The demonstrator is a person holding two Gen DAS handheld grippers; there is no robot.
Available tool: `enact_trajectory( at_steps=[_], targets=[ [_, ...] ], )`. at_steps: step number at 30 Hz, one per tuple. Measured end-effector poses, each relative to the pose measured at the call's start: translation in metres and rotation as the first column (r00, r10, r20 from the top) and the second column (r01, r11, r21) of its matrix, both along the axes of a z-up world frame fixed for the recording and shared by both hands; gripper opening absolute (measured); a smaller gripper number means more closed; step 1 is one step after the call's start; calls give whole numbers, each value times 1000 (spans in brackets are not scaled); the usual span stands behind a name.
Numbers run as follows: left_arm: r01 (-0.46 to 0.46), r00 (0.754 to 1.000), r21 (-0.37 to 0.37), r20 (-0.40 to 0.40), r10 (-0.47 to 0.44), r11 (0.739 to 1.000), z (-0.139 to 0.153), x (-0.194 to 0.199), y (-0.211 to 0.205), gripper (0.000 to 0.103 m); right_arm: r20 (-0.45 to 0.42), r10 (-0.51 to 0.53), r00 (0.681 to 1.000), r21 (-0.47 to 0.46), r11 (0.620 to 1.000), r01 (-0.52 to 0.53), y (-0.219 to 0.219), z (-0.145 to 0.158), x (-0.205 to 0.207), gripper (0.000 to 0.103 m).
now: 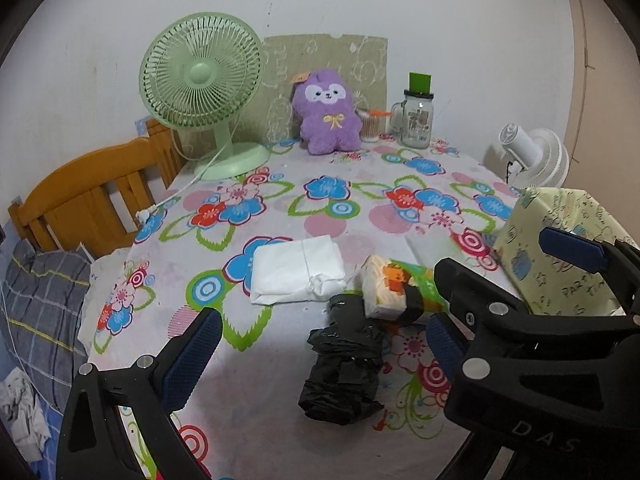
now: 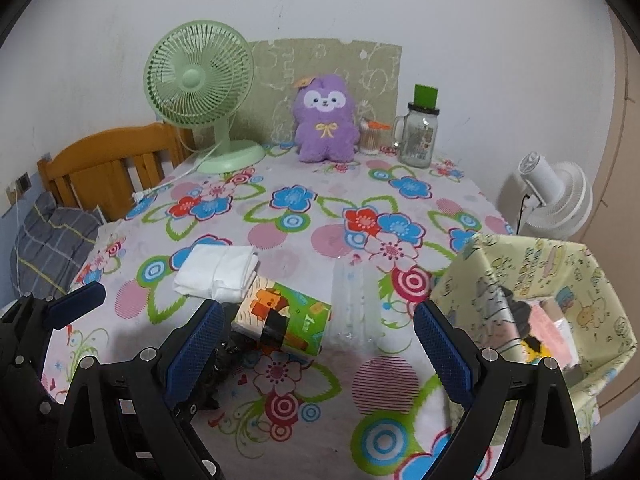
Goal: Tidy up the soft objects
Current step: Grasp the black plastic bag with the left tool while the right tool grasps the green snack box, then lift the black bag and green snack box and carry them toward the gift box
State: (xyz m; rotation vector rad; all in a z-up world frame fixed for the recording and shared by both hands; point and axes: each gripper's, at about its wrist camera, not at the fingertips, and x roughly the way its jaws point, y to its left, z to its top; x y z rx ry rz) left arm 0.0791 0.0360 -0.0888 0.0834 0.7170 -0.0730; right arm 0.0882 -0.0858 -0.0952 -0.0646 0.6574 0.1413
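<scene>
A: How do the two grippers stand?

B: The left gripper hangs low over the near part of the table, its blue-padded fingers spread wide with nothing between them; the right gripper sits beside it, level, its fingers also apart and empty.

A: And the soft things?

B: The black plastic bag lies crumpled directly ahead of the left gripper, between its fingers in view; the tissue pack lies just beyond it, touching the bag; the folded white cloth rests farther back and to the left; a clear plastic packet lies ahead of the right gripper; the yellow patterned box stands open at the right; the purple plush toy sits upright at the far edge, beside the green fan.
</scene>
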Motion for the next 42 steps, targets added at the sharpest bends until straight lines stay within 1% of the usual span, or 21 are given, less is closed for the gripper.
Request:
enact_trajectory(
  at_steps=[14,18,25,29,32,35,38,39,41,42],
  targets=[
    [-1,997,-26,-80,-1,1000,-26,19,1,103,-75,34,997,6,999,-33,14,-26,22,97],
    [1,995,-34,-105,-5,999,-33,26,0,100,-101,38,994,16,999,-37,16,-34,30,97],
    [9,992,-26,-124,-12,1000,-40,34,-4,94,-129,36,991,21,999,-34,18,-45,43,97],
    [6,990,-25,-140,-10,1000,-45,39,-5,92,-147,42,988,30,999,-38,19,-51,50,93],
    [4,987,-28,-160,-8,1000,-49,43,-4,87,-157,44,987,29,999,-40,20,-56,54,91],
    [2,984,-26,-177,-7,1000,-54,46,-4,79,-177,47,983,27,999,-43,22,-61,58,86],
    [5,980,-33,-198,-11,999,-59,47,-3,66,-209,52,977,35,998,-45,22,-67,63,81],
    [6,978,-39,-206,-14,999,-60,48,-3,58,-217,54,975,36,998,-47,23,-70,64,80],
    [5,979,-40,-204,-14,999,-61,46,-3,52,-222,55,974,29,998,-50,24,-72,64,79],
    [10,979,-42,-201,-19,999,-60,46,-3,46,-218,57,974,27,998,-52,24,-72,64,78]
  ],
)
